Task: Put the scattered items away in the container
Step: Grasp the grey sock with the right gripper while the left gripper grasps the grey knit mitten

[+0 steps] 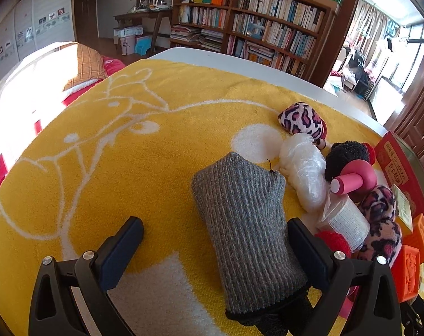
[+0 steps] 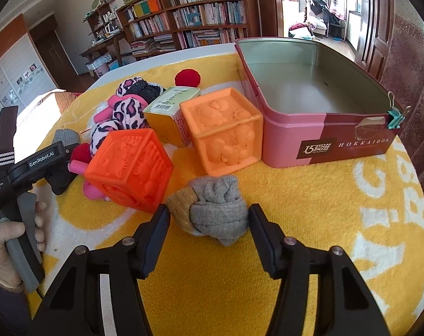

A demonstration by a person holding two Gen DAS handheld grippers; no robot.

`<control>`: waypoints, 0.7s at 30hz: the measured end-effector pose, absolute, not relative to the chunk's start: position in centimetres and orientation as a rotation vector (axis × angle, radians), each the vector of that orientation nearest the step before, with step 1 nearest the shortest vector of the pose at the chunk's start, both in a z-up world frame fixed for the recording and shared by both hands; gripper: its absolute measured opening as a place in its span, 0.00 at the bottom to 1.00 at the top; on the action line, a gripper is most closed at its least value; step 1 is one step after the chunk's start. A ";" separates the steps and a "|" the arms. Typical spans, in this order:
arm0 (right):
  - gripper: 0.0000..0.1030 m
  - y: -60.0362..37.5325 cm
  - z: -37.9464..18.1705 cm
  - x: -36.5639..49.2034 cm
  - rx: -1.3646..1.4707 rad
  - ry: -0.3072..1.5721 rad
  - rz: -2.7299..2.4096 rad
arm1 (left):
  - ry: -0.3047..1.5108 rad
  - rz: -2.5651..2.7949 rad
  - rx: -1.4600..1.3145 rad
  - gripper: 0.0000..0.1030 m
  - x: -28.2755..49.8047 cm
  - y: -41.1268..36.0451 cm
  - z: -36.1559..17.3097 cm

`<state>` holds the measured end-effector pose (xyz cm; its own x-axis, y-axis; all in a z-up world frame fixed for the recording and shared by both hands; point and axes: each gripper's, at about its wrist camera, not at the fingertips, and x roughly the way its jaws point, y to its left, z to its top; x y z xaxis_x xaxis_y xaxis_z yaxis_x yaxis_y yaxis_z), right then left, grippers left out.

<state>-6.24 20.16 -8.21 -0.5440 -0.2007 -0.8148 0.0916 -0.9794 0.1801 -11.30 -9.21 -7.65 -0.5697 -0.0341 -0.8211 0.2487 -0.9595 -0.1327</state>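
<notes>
My left gripper [image 1: 216, 228] is open over the yellow towel, with a grey knitted pouch [image 1: 245, 232] lying between its fingers, nearer the right finger. My right gripper [image 2: 209, 215] is open around a balled grey and tan sock [image 2: 212, 210], its pads close to both sides. The open pink and brown tin [image 2: 324, 142] stands behind and to the right of the sock; nothing shows inside it. Two orange embossed cubes [image 2: 130, 165] [image 2: 226, 128] sit left of the tin.
A pile lies beside the pouch: leopard-print plush [image 1: 301, 119], a plastic-wrapped bundle [image 1: 304, 170], a black fuzzy ball [image 1: 347, 156], a pink bottle [image 1: 352, 180]. A yellow carton [image 2: 169, 112] and red pompom [image 2: 187, 78] sit behind the cubes. Bookshelves stand beyond the table.
</notes>
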 end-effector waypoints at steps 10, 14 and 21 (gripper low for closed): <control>0.49 20.6 -7.9 -5.8 1.392 -0.146 -2.643 | 0.484 -2.738 1.328 0.60 -10.2 -9.7 -6.9; 0.48 20.8 -6.8 -5.2 1.350 -0.141 -2.662 | 0.417 -2.786 1.326 0.51 -9.6 -8.5 -6.3; 0.48 21.8 -4.4 -4.1 1.277 -0.197 -2.688 | 0.479 -2.833 1.307 0.50 -8.8 -8.3 -4.6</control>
<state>-4.12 21.80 -4.40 -0.6228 -0.1995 -0.7565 0.0869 -0.9786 0.1865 -8.84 -8.28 -4.59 -0.6570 0.1388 -0.7410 0.1124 -0.9539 -0.2783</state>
